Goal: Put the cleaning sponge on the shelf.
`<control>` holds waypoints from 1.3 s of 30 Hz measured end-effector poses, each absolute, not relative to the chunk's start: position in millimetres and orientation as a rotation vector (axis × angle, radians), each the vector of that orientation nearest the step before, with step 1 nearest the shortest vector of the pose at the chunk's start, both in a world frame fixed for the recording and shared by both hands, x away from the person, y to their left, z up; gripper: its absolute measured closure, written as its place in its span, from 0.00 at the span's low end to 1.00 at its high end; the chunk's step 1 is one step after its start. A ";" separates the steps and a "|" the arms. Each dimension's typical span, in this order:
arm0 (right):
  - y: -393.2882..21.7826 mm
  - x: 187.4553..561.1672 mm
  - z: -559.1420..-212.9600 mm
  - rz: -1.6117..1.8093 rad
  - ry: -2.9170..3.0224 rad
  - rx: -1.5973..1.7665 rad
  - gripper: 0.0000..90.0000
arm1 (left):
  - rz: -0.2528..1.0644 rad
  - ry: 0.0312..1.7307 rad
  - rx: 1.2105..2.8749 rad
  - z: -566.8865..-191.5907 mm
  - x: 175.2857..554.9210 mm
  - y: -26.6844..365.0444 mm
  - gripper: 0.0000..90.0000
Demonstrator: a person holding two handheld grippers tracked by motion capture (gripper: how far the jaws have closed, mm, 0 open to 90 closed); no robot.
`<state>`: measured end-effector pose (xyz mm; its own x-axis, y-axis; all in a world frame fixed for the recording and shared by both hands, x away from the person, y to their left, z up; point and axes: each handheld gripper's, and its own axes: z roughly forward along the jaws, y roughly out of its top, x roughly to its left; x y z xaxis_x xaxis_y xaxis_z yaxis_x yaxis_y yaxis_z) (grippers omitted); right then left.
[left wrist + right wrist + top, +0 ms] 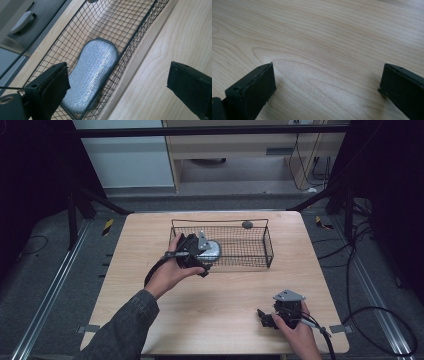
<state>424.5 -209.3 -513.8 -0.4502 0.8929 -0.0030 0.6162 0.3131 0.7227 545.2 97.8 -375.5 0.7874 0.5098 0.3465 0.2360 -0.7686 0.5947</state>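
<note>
Silver scrubber [91, 75] lies in wire basket [140, 37] beneath the spread-apart left claw [117, 82].

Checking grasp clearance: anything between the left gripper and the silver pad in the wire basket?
Yes. In the left gripper view the wire basket has its near wall running between the open jaws of the left gripper: one jaw hangs over the silver scouring pad inside, the other over the table outside. The wall would block a straight close.

Lab: floor rails [47, 295], trailing cables [372, 285]
</note>
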 end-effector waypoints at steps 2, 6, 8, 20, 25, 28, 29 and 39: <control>-209.3 424.4 -513.8 0.929 2.181 1.341 0.00 | 0.675 0.557 2.436 -375.9 541.3 98.8 0.04; -209.3 424.4 -513.8 0.929 2.182 1.342 0.00 | 0.678 0.562 2.418 -376.8 533.6 102.1 0.04; -209.3 424.4 -513.8 0.930 2.181 1.342 0.00 | 0.674 0.576 2.403 -377.2 530.6 105.4 0.04; -209.1 424.2 -514.0 0.927 2.178 1.343 0.00 | 0.665 0.669 2.349 -386.0 514.0 134.3 0.03; -209.1 424.2 -513.9 0.929 2.179 1.343 0.00 | 0.671 0.703 2.339 -390.4 506.4 149.7 0.03; -209.2 424.2 -513.9 0.928 2.179 1.343 0.00 | 0.668 0.733 2.327 -393.6 502.8 159.9 0.03; -209.2 424.3 -514.0 0.927 2.178 1.342 0.00 | 0.672 0.753 2.316 -395.3 500.5 166.4 0.03; -209.2 424.3 -514.0 0.927 2.179 1.342 0.00 | 0.669 0.820 2.299 -406.2 491.4 193.0 0.03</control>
